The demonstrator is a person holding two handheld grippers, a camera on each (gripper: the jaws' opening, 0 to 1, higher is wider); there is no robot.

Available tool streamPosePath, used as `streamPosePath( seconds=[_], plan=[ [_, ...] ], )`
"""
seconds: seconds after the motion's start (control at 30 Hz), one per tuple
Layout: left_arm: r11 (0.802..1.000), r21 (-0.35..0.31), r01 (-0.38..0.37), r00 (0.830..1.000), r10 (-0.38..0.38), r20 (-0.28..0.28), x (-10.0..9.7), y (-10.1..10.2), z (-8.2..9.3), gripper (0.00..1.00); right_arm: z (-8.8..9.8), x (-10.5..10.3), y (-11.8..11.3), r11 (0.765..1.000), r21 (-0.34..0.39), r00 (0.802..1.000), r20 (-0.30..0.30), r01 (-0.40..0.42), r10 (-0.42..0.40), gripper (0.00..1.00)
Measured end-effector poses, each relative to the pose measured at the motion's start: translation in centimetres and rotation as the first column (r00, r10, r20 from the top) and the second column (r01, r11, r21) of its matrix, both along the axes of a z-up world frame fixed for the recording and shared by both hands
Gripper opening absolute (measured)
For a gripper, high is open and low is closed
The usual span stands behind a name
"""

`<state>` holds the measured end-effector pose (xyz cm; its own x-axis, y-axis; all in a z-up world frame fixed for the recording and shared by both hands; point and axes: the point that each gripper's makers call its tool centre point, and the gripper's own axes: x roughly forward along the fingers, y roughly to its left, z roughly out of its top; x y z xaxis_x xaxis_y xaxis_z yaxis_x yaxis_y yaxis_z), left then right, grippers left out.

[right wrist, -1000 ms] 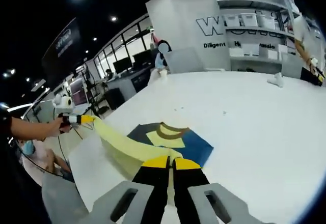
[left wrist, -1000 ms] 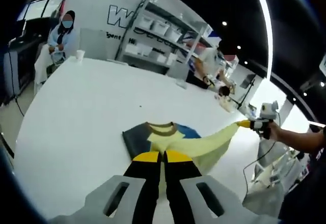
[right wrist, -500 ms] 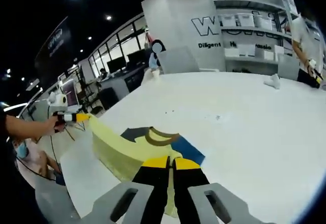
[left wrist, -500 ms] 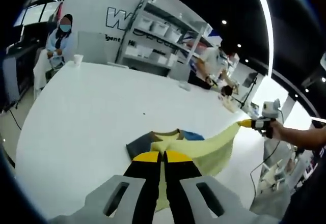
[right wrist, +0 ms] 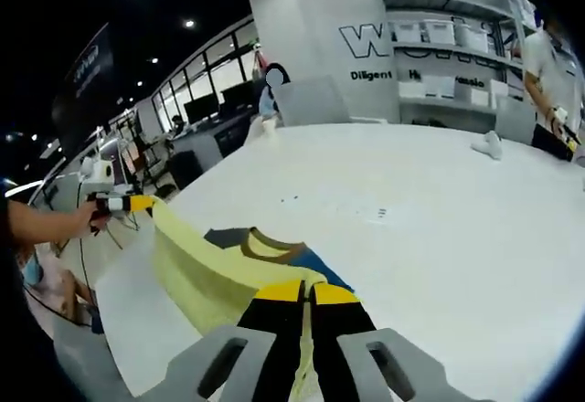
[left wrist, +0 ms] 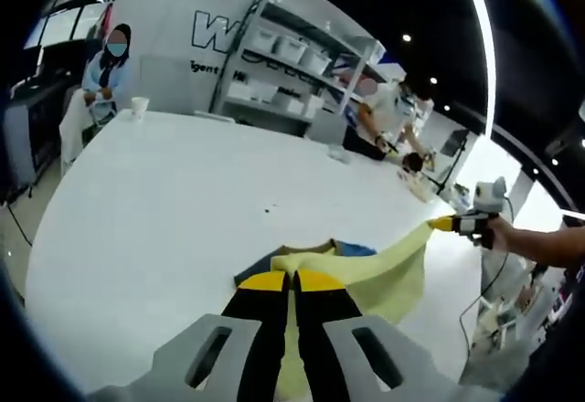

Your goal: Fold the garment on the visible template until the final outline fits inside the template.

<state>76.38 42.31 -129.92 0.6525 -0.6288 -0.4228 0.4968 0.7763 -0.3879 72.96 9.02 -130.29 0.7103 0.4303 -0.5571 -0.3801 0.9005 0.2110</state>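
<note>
The big white table (left wrist: 155, 201) takes up most of the room in both views. On it lies the shirt (right wrist: 274, 254), yellow with a brown collar and blue and grey parts. Its yellow bottom edge is lifted up off the table and stretched tight between the two claws. I can't see the template under it. The left gripper (left wrist: 291, 281) is clenched on one corner of the yellow cloth, and the right gripper (right wrist: 306, 292) is clenched on the other corner. The fold looks about half done. The cloth could slip out of one claw if they pull apart too hard. The hem could also land crooked or bunch up, and then the shirt would stick out past the template.
</note>
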Motion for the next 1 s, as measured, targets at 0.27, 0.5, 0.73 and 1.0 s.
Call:
streamPosePath(
  seconds=[0.27, 0.5, 0.73, 1.0],
  plan=[
    [1.000, 0.013, -0.006, 1.000, 0.006, -0.016, 1.6, -0.1, -1.4, 0.01, -1.5, 1.8, -0.2, 1.000, 0.007, 0.999, -0.028, 0.019, -0.019, 0.00],
    [1.000, 0.025, -0.016, 0.999, 0.017, -0.033, 3.3, -0.2, -3.2, 0.01, -3.2, 3.0, -0.3, 0.999, 0.019, 0.997, -0.057, 0.045, -0.044, 0.00],
    [0.998, 0.067, -0.012, 1.000, 0.014, -0.022, 4.3, -0.5, -4.9, 0.01, -5.2, 3.9, -0.5, 0.998, 0.005, 0.995, -0.082, 0.058, -0.058, 0.00],
    [0.997, 0.063, -0.041, 0.996, 0.046, -0.072, 5.2, -0.1, -6.9, 0.01, -6.9, 5.2, -0.6, 0.998, 0.003, 0.991, -0.111, 0.068, -0.068, 0.00]
  ],
)
